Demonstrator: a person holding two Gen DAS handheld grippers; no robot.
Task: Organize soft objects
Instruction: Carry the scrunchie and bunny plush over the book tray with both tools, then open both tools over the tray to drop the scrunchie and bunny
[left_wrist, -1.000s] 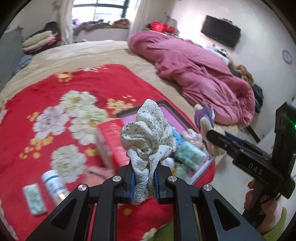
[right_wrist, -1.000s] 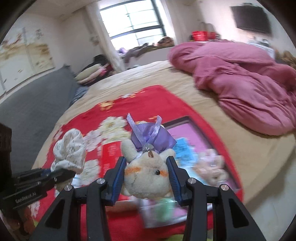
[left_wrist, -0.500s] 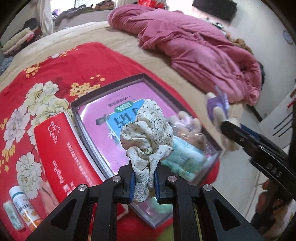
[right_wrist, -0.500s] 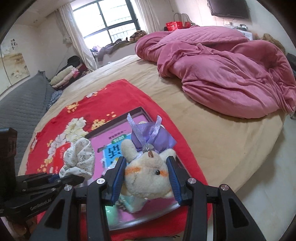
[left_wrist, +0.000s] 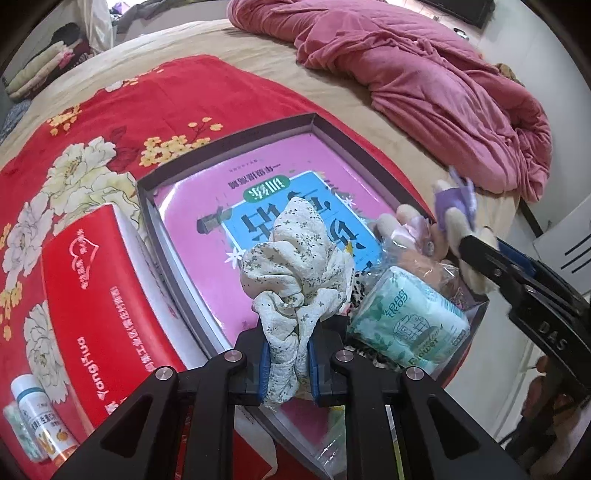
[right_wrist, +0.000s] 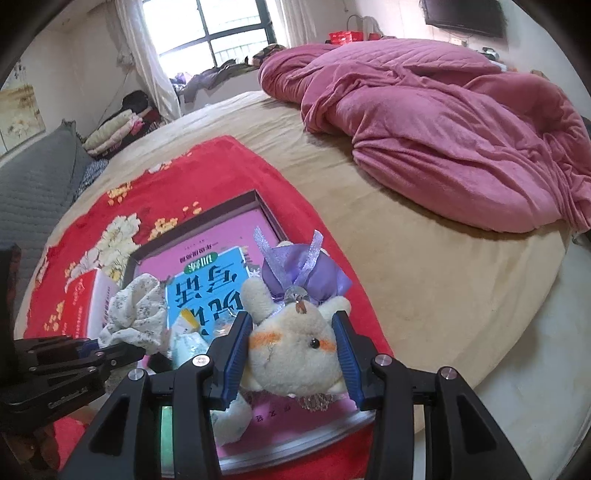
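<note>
Both grippers are clamped on soft things above the dark tray (left_wrist: 177, 258). Left gripper (left_wrist: 286, 363) pinches a bunched floral cloth (left_wrist: 295, 254) upright between its pads, over the tray's near part. Right gripper (right_wrist: 291, 354) squeezes a plush rabbit (right_wrist: 291, 347) with a purple bow, just right of the cloth.

The cloth (left_wrist: 295, 254) is cream with tiny dark flower sprigs. The plush toy (right_wrist: 295, 347) is off-white with orange cheeks and a purple bow. Beneath them the tray (left_wrist: 229, 142) is dark grey, holding a pink and blue book (left_wrist: 266, 206) and a mint-green tissue pack (left_wrist: 406, 325). Beside the tray, the blanket (left_wrist: 155, 99) is red with cream and yellow flowers.
</note>
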